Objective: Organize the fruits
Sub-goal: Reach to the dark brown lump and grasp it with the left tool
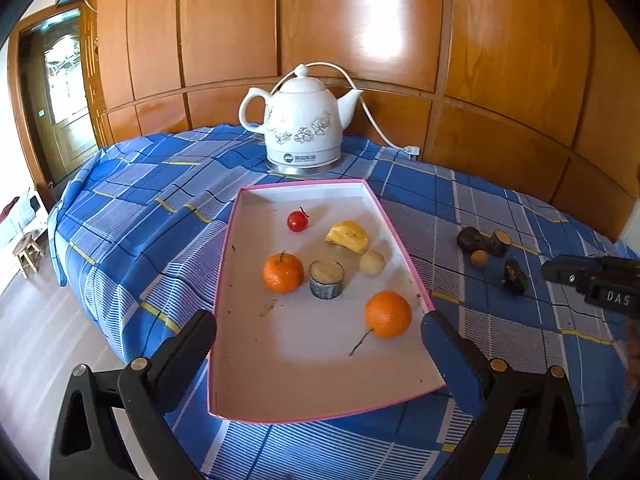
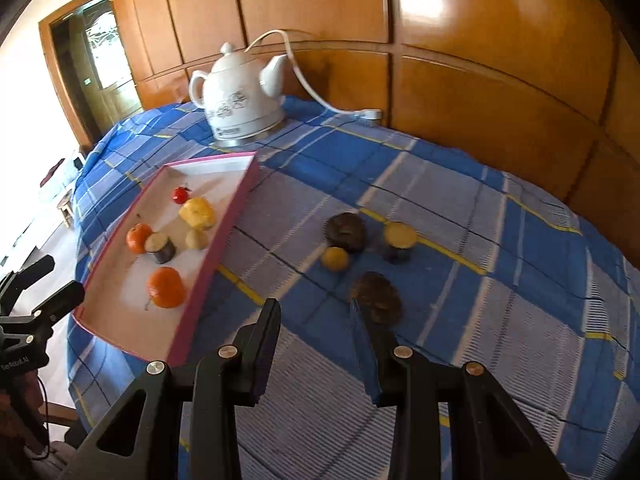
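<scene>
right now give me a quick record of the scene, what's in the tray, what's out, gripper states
surface: blue plaid cloth
tray: pink-rimmed tray
in tray: two oranges, red tomato, yellow chunk, pale round fruit, dark-sided cut piece
outside tray: four items on the cloth, including dark lump and small yellow fruit
background: white kettle
left gripper: open, empty, over the tray's near end
right gripper: open, empty, near the dark lump

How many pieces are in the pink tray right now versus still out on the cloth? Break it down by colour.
In the tray:
Orange: 2
Red: 1
Yellow: 1
Pale: 1
Dark-skinned, cut: 1

On the cloth:
Dark brown: 2
Yellow: 1
Dark-skinned, cut: 1

Total: 10
</scene>
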The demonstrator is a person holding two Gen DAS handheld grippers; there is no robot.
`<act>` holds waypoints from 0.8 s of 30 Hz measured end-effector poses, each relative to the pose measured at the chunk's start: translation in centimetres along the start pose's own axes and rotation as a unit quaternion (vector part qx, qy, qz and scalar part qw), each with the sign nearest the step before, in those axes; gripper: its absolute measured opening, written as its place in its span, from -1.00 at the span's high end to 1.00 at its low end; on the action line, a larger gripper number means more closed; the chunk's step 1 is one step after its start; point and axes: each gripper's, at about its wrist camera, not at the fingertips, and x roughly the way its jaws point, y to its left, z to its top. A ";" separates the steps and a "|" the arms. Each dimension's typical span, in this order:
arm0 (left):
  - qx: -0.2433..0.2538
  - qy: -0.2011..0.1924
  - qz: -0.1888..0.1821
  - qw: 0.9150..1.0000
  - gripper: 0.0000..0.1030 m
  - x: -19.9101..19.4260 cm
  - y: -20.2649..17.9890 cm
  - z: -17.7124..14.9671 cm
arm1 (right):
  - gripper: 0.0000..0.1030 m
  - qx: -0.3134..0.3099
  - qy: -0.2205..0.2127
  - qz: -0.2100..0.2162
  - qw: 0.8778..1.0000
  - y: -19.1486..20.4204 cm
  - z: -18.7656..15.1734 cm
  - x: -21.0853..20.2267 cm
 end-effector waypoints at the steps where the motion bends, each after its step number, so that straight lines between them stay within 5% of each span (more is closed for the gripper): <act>1: 0.001 0.001 -0.002 1.000 -0.99 0.0 -0.2 0.0 | 0.29 0.001 0.000 -0.007 1.000 -0.7 -0.1 -0.2; 11: 0.024 0.021 -0.015 0.999 -1.00 0.9 -1.9 0.1 | 0.29 0.036 0.001 -0.073 0.997 -7.9 -0.6 -0.8; 18: 0.037 0.018 -0.047 0.998 -0.98 0.8 -3.5 1.4 | 0.29 0.152 0.019 -0.091 0.984 -13.7 -2.0 0.0; 24: 0.065 0.033 -0.098 0.992 -0.65 1.7 -7.0 3.6 | 0.29 0.181 0.012 -0.073 0.981 -14.4 -1.9 -0.4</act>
